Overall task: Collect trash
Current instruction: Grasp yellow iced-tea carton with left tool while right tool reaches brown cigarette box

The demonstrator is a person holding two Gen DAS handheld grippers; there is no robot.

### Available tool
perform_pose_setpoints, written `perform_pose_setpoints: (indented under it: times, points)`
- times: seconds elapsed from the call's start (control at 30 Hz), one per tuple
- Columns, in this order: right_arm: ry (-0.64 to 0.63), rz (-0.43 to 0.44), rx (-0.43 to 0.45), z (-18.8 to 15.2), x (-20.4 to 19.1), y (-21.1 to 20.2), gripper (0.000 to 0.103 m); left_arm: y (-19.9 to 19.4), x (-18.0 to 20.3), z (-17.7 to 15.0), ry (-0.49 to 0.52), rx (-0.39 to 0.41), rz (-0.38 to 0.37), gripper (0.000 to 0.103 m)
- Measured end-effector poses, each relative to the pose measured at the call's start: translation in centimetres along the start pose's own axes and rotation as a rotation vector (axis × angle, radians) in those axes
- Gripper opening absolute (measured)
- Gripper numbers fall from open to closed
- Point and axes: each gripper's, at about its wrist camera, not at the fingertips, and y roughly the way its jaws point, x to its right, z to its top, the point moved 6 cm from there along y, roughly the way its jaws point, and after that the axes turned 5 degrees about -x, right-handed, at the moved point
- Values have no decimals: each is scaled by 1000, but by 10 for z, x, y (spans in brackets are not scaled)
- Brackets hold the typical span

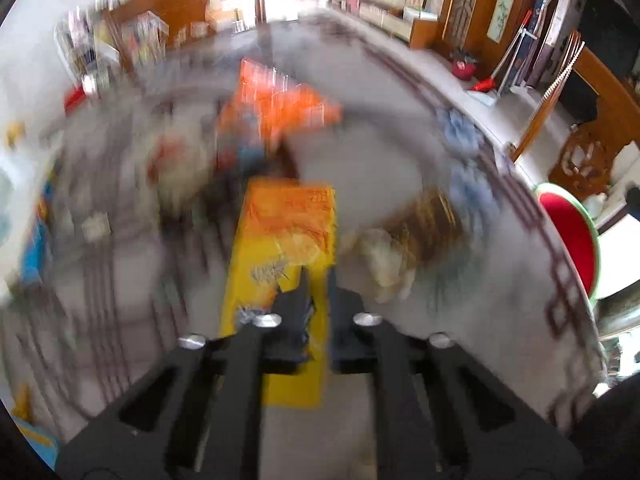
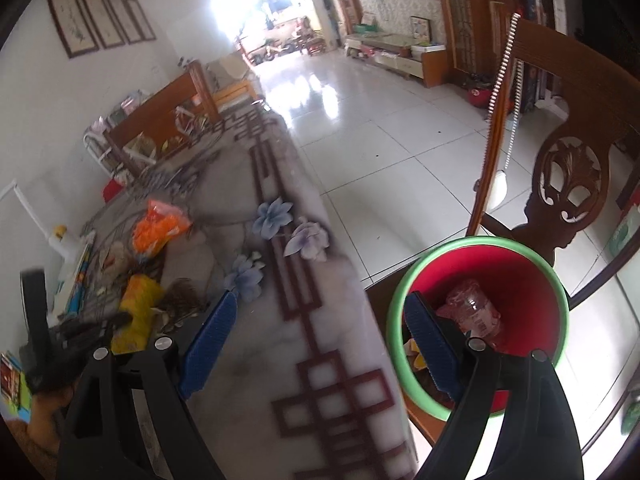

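The left wrist view is smeared by motion. My left gripper (image 1: 318, 284) is shut on the near end of a yellow snack packet (image 1: 284, 240), which lies on the marble-patterned table (image 1: 372, 168). Beyond it lie an orange packet (image 1: 276, 100) and a brownish wrapper (image 1: 420, 220). In the right wrist view my right gripper (image 2: 320, 344) stands open with nothing between its blue pads (image 2: 212, 336), astride the table edge. Its right finger hangs over a bin (image 2: 520, 304) with a red inside and green rim, which holds a crumpled plastic bottle (image 2: 476, 308). The yellow packet (image 2: 138, 308) and orange packet (image 2: 160, 228) show at the left.
The bin stands on a wooden chair (image 2: 572, 184) beside the table (image 2: 256, 380). Books and boxes (image 2: 76, 280) line the table's far-left side. A white tiled floor (image 2: 380, 120) stretches beyond, with wooden furniture along the walls.
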Motion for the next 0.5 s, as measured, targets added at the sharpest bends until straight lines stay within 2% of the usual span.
perform_pose_setpoints:
  times: [0.1,0.2,0.23,0.27,0.33,0.4,0.43,0.5]
  points:
    - [-36,2,-18,-4,-16,4,83,-14,-5,-29,-7,-6,-14,5]
    - [-68,20,-41,-9,-37,8,83,-25,-9,-50,1,0,7,8]
    - [-82,24,-44,-10,-44,8,83,-27,-12,-52,-20,4,-1,18]
    - [-102,32,-45,-12,-54,9,83,-28,-16,-50,-35,13,-7,39]
    - [-136,44,-45,-14,-74,12,83,-30,-24,-38,-70,53,15,68]
    - [-161,48,-56,-17,-89,17,83,-28,-26,-25,-71,74,8,72]
    - [-169,50,-63,-18,-95,21,83,-23,-25,-19,-63,61,7,84]
    - [-179,52,-80,-20,-107,28,83,-8,-20,-8,-27,20,25,86]
